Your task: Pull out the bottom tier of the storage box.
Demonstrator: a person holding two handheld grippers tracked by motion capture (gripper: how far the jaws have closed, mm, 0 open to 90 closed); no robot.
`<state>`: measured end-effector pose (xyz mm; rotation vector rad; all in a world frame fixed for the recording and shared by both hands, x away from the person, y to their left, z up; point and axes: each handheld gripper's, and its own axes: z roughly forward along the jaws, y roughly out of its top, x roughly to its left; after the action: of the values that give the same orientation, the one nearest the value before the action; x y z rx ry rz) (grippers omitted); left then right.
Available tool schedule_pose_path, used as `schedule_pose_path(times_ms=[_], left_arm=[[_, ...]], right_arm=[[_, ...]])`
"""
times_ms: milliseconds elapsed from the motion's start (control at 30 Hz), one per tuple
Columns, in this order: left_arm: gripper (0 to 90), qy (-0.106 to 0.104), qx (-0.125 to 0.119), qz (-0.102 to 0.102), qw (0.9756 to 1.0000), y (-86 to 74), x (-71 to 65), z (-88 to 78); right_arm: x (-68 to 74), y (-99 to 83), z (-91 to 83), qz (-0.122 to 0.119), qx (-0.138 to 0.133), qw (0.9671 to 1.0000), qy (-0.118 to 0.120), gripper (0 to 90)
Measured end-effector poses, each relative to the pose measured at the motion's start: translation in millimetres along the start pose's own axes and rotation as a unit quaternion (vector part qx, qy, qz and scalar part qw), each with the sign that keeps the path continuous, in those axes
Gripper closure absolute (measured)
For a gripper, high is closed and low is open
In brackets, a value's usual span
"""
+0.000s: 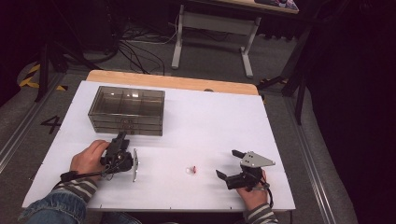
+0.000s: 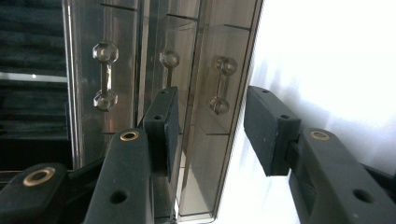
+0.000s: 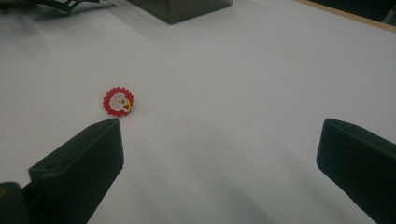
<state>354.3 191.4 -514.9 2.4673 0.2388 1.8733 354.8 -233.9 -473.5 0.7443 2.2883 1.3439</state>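
A smoky clear drawer box [image 1: 126,109] stands at the table's back left. My left gripper [image 1: 122,136] points at its front, close to the lowest drawers. In the left gripper view the box [image 2: 140,56] appears turned on its side with three knobbed handles. One handle [image 2: 220,85] lies just ahead of the gap of my left gripper [image 2: 212,112], whose jaws stand apart and touch nothing. A small round red piece with a white centre [image 1: 190,170] [image 3: 118,101] lies on the table. My right gripper [image 1: 228,163] [image 3: 219,135] rests to its right, wide open and holding nothing.
A white board [image 1: 210,121] covers the table, with a wooden edge [image 1: 173,81] at the far side. Beyond stand a desk frame [image 1: 212,28] and floor cables [image 1: 135,46]. A corner of the box [image 3: 182,9] is in the right gripper view.
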Motion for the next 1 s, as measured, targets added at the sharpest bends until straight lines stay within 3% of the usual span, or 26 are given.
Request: schedule_pose_path(times_ms=[433, 533, 1000], left_arm=[[59.2, -0.004, 0.008, -0.001, 1.0000, 1.0, -1.2, 10.3], [60.5, -0.001, 0.011, 0.012, 0.9999, 1.7, -1.3, 11.9], [66.6, 0.000, 0.019, 0.033, 0.9993, 2.4, -2.3, 19.0]], right_arm=[[0.9, 0.5, 1.6, -0.001, 0.008, 0.9999, -0.012, 2.1], [1.0, 0.5, 1.6, -0.002, 0.009, 0.9999, -0.011, 2.1], [1.2, 0.6, 1.6, -0.003, 0.008, 0.9999, -0.010, 2.1]])
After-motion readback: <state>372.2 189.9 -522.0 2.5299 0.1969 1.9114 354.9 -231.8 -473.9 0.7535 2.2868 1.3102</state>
